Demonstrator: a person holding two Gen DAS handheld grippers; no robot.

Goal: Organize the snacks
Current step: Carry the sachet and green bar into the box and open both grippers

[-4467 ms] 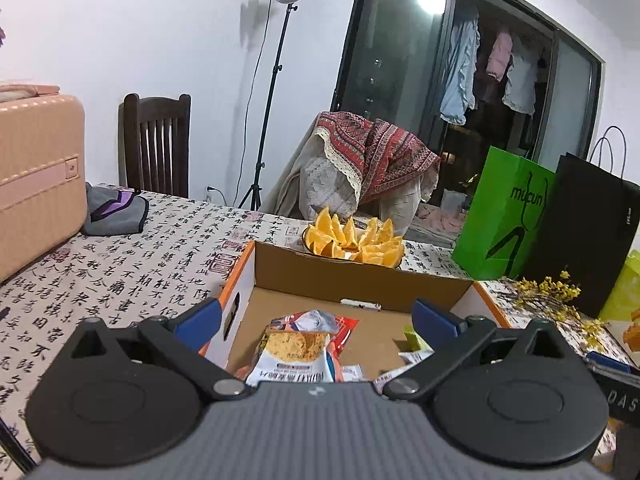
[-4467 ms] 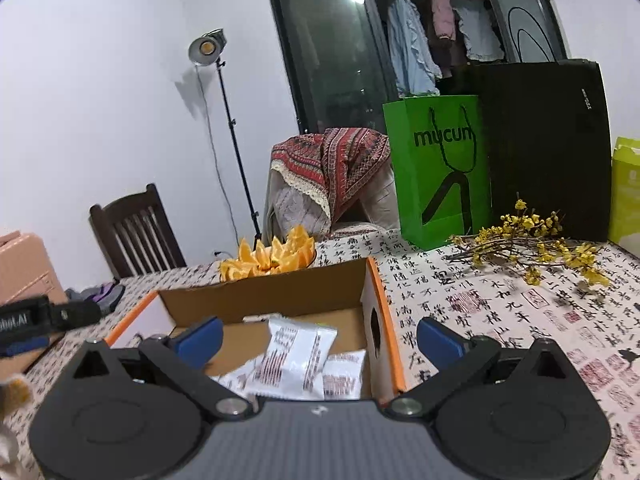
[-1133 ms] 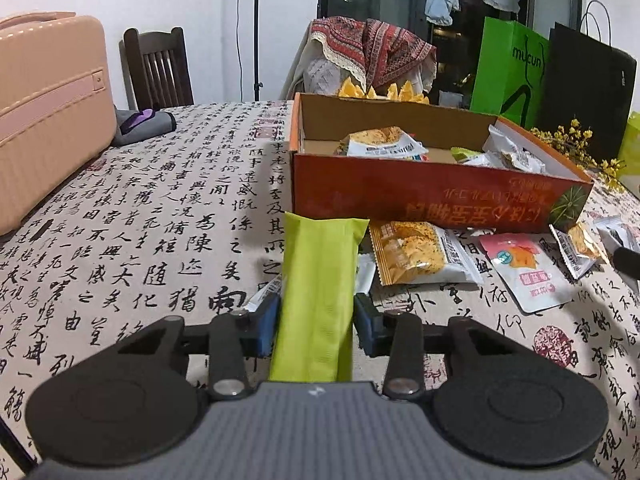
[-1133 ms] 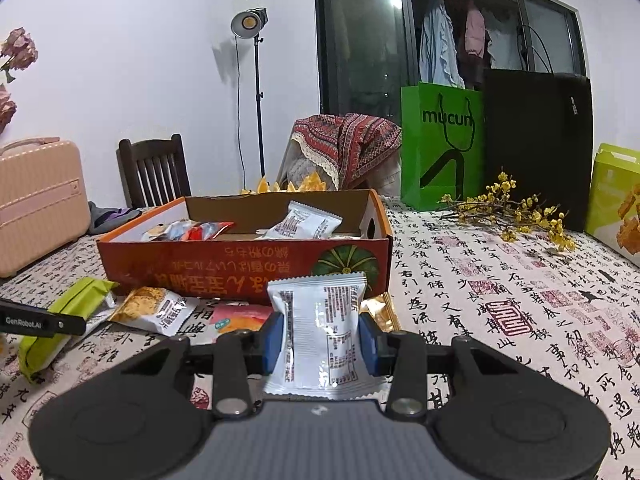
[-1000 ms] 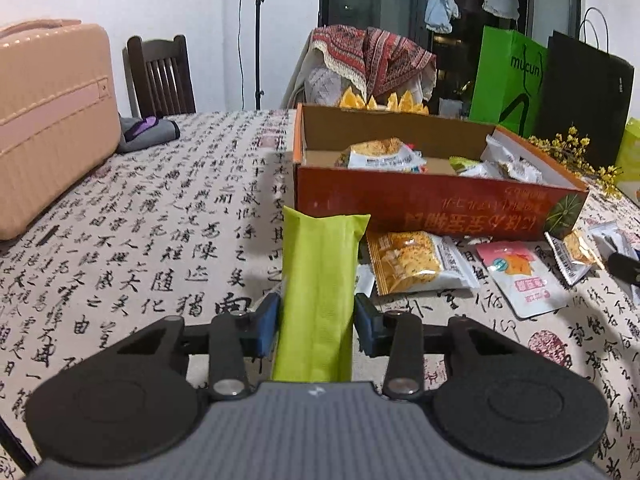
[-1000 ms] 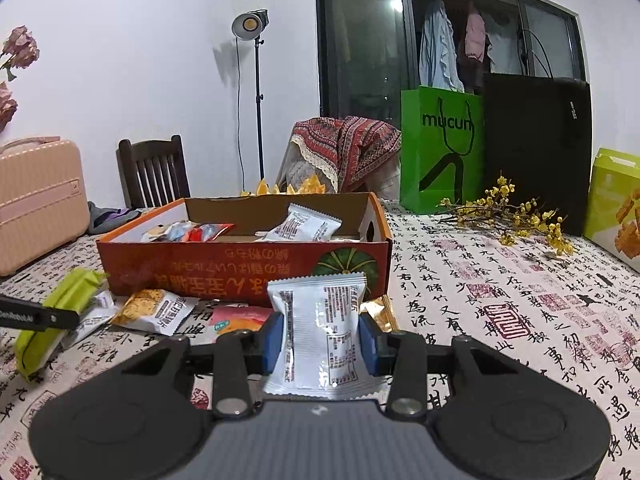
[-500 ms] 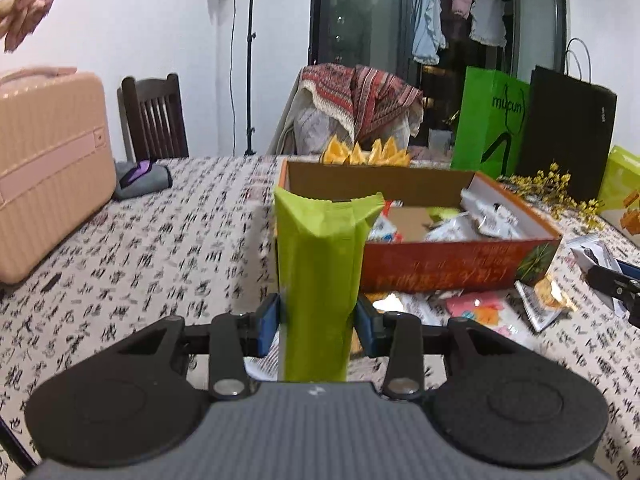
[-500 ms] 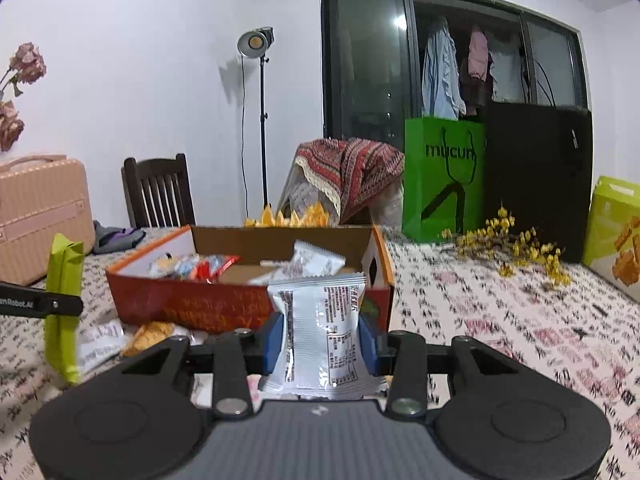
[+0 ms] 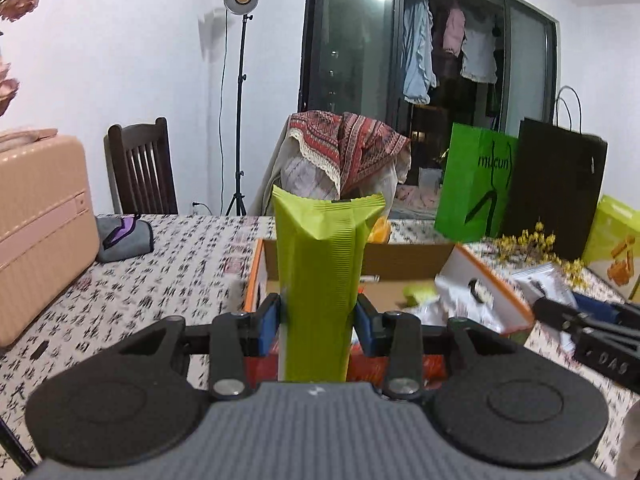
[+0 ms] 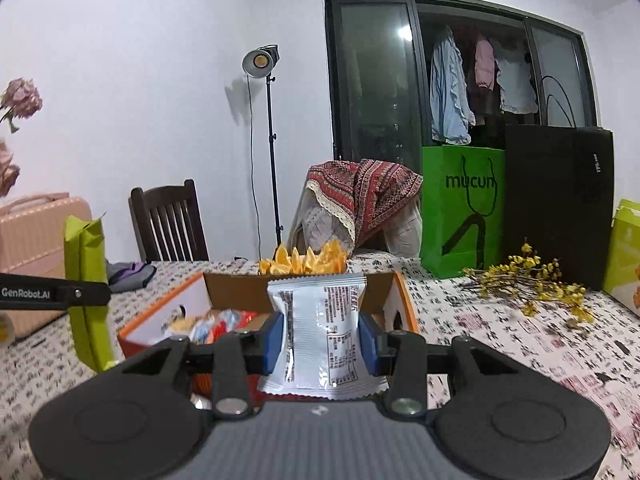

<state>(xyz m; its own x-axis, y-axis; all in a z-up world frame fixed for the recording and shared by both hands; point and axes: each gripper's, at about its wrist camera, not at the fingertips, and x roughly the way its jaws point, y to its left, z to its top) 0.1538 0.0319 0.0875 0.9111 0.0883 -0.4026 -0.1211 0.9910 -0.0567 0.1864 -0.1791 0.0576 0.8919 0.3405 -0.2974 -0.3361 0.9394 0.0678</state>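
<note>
Left wrist view: the left gripper (image 9: 316, 322) clamps a green pack (image 9: 320, 276) and the right gripper (image 10: 322, 340) a white pack (image 10: 320, 332), both in carry above the desk's (image 10: 500, 344) near edge, needing release over the box (image 10: 160, 312).

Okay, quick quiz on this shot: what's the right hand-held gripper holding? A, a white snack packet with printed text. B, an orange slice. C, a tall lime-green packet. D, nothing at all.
A: in the right wrist view the right hand-held gripper has its blue pads pressed on both sides of a white snack packet with printed text, in front of the orange cardboard box.
</note>
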